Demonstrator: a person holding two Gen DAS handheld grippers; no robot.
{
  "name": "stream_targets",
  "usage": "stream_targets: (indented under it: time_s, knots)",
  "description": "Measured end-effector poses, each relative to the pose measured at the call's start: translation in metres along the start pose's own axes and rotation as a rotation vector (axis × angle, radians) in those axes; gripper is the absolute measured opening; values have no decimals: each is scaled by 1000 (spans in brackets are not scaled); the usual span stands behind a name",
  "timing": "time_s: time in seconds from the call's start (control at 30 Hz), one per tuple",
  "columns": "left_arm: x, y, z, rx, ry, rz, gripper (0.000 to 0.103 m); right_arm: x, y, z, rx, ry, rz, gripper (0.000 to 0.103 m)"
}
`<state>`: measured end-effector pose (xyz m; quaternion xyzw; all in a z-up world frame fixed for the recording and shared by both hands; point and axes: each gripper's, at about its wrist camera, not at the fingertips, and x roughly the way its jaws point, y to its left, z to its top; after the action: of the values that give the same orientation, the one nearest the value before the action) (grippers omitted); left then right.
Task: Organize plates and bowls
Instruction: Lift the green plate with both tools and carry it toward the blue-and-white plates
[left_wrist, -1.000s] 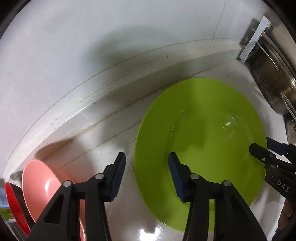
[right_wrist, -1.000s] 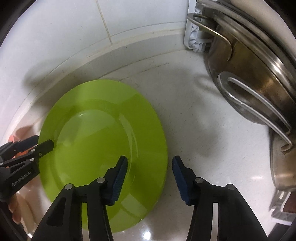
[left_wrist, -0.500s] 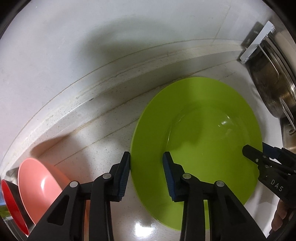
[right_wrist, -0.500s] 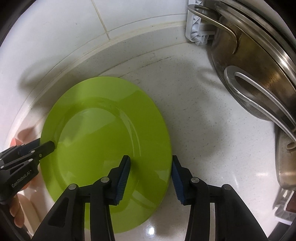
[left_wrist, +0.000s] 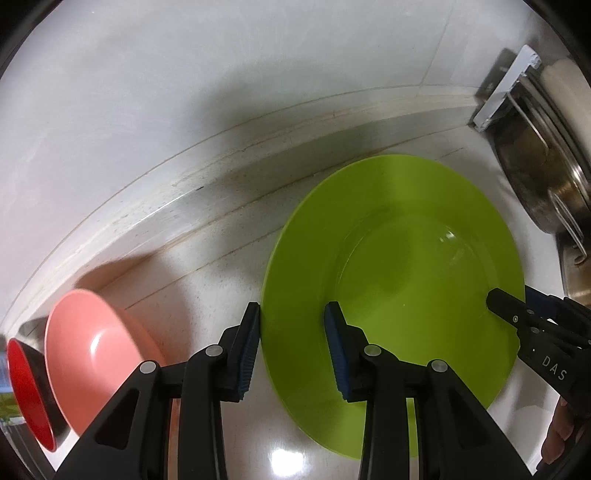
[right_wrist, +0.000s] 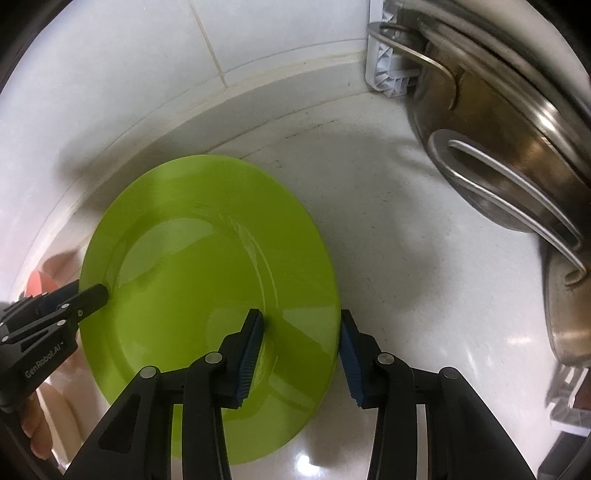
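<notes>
Both grippers have edged in on the green plate (left_wrist: 391, 254) since a second ago, each now straddling an opposite side of its rim. One glossy lime plate, round with a broad flat rim and shallow well, lies flat on the speckled white counter (right_wrist: 406, 258), filling the centre-right of the left wrist view and the centre-left of the right wrist view. The left gripper (left_wrist: 293, 347) stands spread, ribbed blue pads either side of the plate's left rim; the right gripper (right_wrist: 301, 354) is likewise spread across the right rim. Neither clearly pinches it. At lower left in the left view sit two bowls: one smooth pink bowl (left_wrist: 88, 354) and one red bowl (left_wrist: 27, 391) beside it. Stacked steel pans (right_wrist: 517, 155) crowd the upper right.
</notes>
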<state>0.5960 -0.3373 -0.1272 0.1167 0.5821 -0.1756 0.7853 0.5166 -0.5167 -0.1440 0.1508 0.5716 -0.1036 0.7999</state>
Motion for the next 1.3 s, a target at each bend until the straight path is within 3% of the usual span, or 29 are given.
stream_targets:
  time_s: [0.6,1.0,1.3]
  knots:
    - [-72,14,-53,-30,-83,0,35,-74,33,-45,-41,-73,-3,42]
    - [-125,57,-117,-87,-136,26,35,-108,78,-89,-98,-99,27,42]
    - [-141,94,-170,-149,-134,34,35,-118,117,-129,-163,-98,38,42]
